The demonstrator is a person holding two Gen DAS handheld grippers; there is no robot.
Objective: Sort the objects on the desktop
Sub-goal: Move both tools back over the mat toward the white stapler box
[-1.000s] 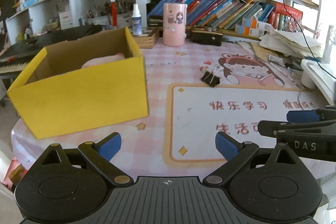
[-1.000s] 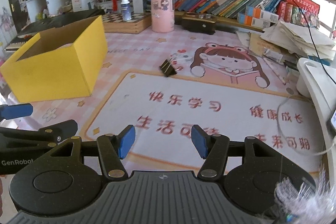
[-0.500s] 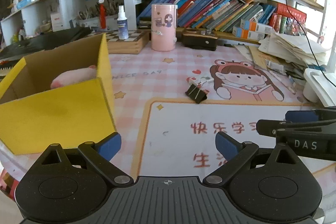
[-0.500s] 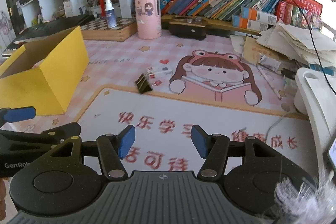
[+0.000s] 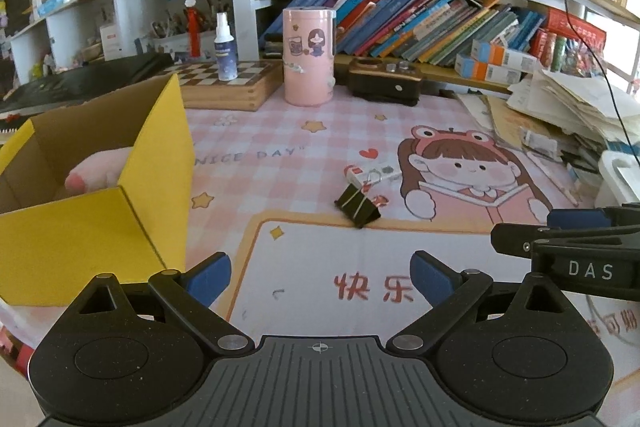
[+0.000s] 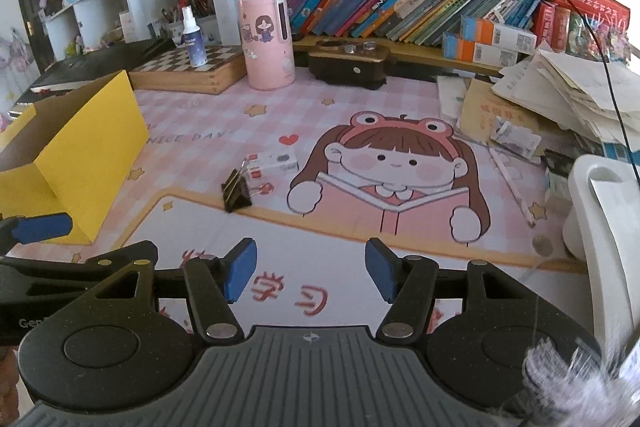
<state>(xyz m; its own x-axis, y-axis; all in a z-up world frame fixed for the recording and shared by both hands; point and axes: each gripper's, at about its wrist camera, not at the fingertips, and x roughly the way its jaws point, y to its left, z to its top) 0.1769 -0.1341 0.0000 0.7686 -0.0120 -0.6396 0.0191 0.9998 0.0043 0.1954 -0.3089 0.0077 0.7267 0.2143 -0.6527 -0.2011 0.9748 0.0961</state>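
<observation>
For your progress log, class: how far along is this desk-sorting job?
Done: a pink item lies inside the yellow box. In hand: nothing; the left tool and right tool are both open and empty. Left: the black binder clip and small white box remain on the mat.

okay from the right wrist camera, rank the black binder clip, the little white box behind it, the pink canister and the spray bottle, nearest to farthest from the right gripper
From the right gripper:
1. Black binder clip, ahead and left on the mat.
2. Little white box, just behind the clip.
3. Pink canister, at the desk's back.
4. Spray bottle, back left on the chessboard box.
</observation>
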